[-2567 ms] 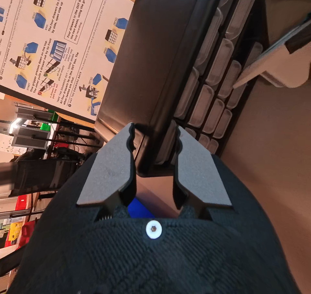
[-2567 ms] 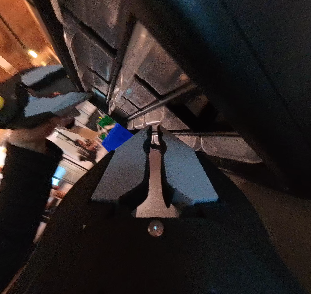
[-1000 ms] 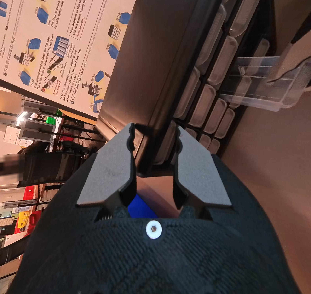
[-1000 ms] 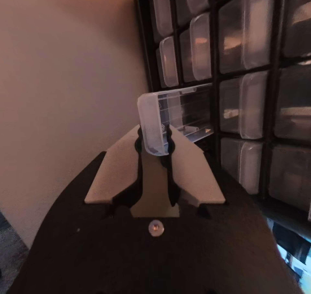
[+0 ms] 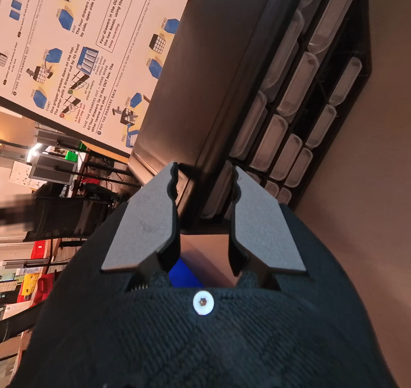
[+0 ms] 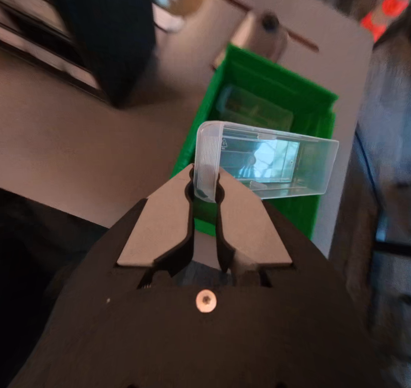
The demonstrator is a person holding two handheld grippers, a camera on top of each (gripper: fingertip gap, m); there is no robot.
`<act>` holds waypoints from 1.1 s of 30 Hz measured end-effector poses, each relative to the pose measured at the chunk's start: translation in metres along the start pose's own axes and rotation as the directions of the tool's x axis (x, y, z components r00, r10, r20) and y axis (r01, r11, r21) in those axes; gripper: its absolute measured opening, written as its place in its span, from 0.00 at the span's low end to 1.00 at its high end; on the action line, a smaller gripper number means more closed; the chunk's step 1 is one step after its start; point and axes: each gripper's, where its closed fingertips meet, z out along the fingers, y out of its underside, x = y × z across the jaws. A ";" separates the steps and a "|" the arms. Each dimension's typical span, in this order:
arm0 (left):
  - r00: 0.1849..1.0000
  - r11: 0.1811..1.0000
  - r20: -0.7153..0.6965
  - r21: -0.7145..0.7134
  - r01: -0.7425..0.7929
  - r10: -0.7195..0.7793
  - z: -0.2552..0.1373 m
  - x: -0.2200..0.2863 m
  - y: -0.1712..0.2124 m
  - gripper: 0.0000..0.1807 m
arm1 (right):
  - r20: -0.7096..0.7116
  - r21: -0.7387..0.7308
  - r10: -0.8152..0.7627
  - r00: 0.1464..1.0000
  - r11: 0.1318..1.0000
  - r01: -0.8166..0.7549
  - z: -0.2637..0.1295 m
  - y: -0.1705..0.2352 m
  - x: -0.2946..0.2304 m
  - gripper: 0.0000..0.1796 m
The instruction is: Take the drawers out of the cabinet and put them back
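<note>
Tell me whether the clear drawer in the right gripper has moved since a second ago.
Yes. The clear drawer, pinched by its front in the right gripper, has left the black cabinet entirely and now hangs over the green bin.

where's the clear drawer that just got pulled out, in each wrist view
Left wrist view: not in it; only the open left gripper astride the cabinet's top front edge.
Right wrist view: clear drawer at centre, pinched by its front in the right gripper, over the green bin.
Shared landmark: the black cabinet, large at upper centre in the left view, blurred at upper left in the right.
</note>
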 end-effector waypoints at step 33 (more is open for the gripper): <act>0.998 0.997 0.032 -0.052 -0.060 0.062 0.000 0.000 0.001 0.26 | 0.284 0.287 -0.017 0.959 0.956 -0.068 0.019 -0.061 -0.078 0.33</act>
